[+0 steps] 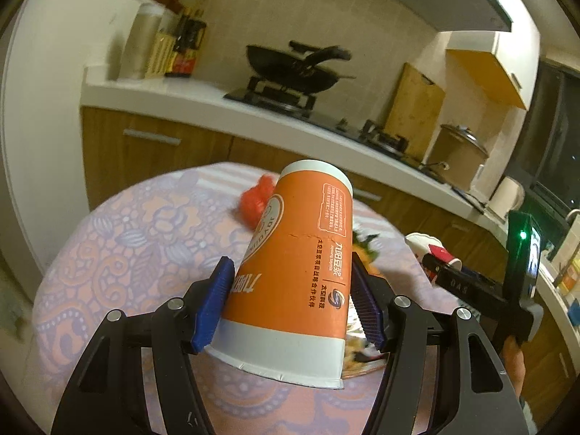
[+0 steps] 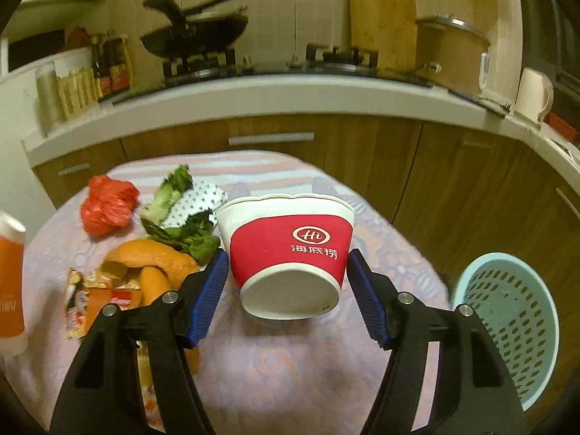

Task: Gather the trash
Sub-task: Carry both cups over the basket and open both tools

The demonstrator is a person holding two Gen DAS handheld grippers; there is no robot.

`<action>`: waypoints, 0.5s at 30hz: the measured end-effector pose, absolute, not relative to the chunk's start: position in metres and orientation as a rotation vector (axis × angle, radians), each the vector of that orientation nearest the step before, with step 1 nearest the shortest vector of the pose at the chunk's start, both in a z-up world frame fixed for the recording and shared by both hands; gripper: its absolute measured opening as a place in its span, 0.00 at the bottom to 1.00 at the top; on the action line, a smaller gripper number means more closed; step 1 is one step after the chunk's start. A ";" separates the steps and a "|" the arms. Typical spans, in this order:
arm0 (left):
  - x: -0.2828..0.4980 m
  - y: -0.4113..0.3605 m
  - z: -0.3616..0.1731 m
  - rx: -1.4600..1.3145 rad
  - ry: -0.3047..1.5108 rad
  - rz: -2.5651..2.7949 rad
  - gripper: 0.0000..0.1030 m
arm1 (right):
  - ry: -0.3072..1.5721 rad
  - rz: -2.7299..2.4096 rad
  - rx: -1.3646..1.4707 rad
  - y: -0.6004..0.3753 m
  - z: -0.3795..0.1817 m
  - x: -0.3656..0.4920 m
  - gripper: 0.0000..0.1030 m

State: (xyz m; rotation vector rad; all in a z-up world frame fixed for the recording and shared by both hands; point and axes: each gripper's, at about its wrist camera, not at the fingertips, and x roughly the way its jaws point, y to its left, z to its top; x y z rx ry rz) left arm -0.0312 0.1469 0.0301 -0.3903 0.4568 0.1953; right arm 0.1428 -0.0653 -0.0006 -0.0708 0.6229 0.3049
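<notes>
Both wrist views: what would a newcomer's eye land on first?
The tall orange paper cup, upside down and clamped in the left tool, fills the left view. In the right view, a red and white paper bowl sits between the right tool's blue pads above the table, with a pale blue perforated basket at lower right.

A black wok (image 1: 297,69) sits on the gas stove (image 1: 275,99) set in the white counter (image 1: 174,99). A wooden cutting board (image 1: 413,105) leans on the tiled wall behind the second burner, beside a lidded pot (image 1: 458,152). Sauce bottles (image 2: 108,69) cluster at the counter's left end. A white kettle (image 2: 534,96) stands near its right corner.
</notes>
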 end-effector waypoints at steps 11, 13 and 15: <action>0.009 0.048 0.056 -0.356 0.484 0.008 0.59 | 0.545 0.244 -0.026 -0.151 0.034 0.093 0.62; 0.021 0.026 0.055 -0.363 0.504 -0.038 0.59 | 0.537 0.212 -0.013 -0.173 0.037 0.088 0.62; 0.036 0.005 0.053 -0.386 0.532 -0.096 0.59 | 0.535 0.178 -0.001 -0.194 0.037 0.086 0.62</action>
